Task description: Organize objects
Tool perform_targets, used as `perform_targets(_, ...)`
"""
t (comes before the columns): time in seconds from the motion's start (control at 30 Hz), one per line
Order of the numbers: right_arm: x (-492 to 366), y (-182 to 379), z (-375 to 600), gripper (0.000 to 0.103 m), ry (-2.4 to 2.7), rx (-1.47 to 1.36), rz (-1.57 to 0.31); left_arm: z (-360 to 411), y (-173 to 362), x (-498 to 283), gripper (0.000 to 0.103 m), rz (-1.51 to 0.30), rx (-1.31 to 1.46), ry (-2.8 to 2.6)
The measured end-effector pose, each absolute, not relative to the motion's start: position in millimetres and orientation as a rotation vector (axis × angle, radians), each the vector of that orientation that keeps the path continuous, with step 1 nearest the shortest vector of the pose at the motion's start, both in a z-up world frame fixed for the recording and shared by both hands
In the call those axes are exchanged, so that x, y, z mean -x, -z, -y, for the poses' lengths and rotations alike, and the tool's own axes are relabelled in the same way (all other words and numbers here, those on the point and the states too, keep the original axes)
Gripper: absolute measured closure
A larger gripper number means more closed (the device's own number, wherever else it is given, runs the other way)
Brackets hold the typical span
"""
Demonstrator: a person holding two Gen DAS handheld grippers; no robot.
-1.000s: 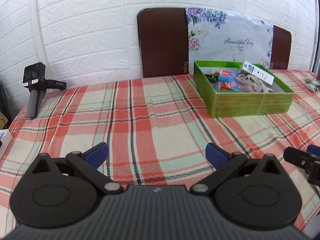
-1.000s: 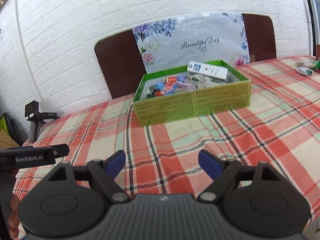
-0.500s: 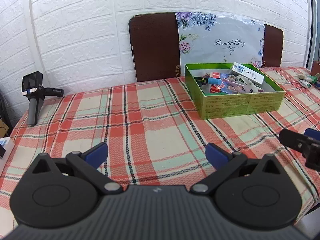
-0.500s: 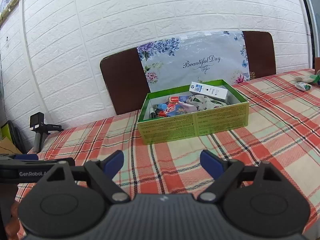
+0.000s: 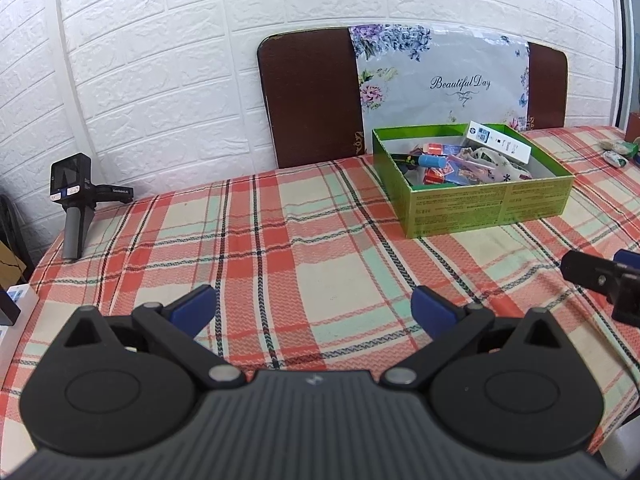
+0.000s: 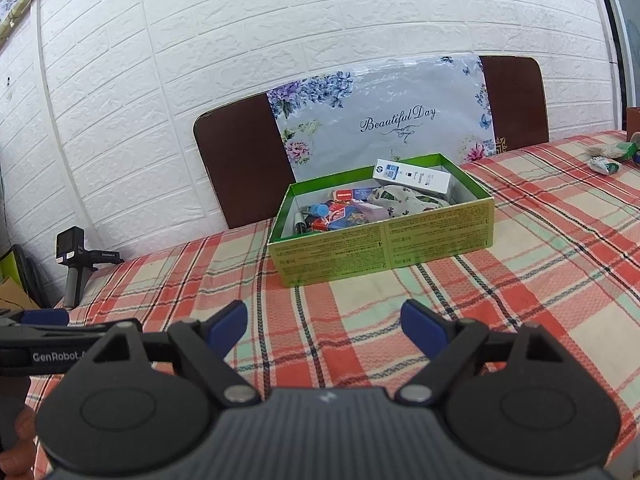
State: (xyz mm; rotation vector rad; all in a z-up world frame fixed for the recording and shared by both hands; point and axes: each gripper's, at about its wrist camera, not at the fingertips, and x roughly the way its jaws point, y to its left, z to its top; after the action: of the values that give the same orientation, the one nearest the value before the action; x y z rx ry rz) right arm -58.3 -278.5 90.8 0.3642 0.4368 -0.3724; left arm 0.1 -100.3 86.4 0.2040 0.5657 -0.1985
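A green cardboard box [image 5: 486, 210] [image 6: 384, 252] stands on the plaid tablecloth, filled with several small items. A white carton [image 5: 500, 141] [image 6: 414, 178] lies across its far right corner. My left gripper [image 5: 314, 306] is open and empty, low over the cloth, well short and left of the box. My right gripper [image 6: 324, 326] is open and empty, just in front of the box. The right gripper's side shows at the right edge of the left wrist view [image 5: 604, 280]. The left gripper's side shows at the left of the right wrist view [image 6: 48, 350].
A black camera on a small stand [image 5: 74, 200] [image 6: 74, 258] sits at the table's far left corner. Small wrapped items [image 5: 618, 152] [image 6: 610, 158] lie at the far right. A dark board with a floral sheet [image 5: 436, 84] leans on the brick wall. A white box [image 5: 12, 306] lies at the left edge.
Both grippers have pulled back and risen a little, so the box looks farther away. Both stayed open and empty.
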Motion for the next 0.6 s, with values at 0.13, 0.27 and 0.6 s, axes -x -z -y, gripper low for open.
perform_targets(0.13, 58.0, -88.9, 280.1, 0.016, 0.375, -0.369, -0.441, 101.2, -84.2, -1.7, 0.0, -0.576, -0.211, 0.187)
perform_targets(0.27, 56.9, -85.6, 280.2, 0.016, 0.378, -0.371, -0.449, 102.5, -80.7, -3.9, 0.0, -0.588, -0.227, 0.169)
perform_targets(0.6, 57.8, -82.6, 282.3, 0.015, 0.378, -0.377, -0.455, 104.6, -77.4, -3.1, 0.0, -0.597, -0.231, 0.173)
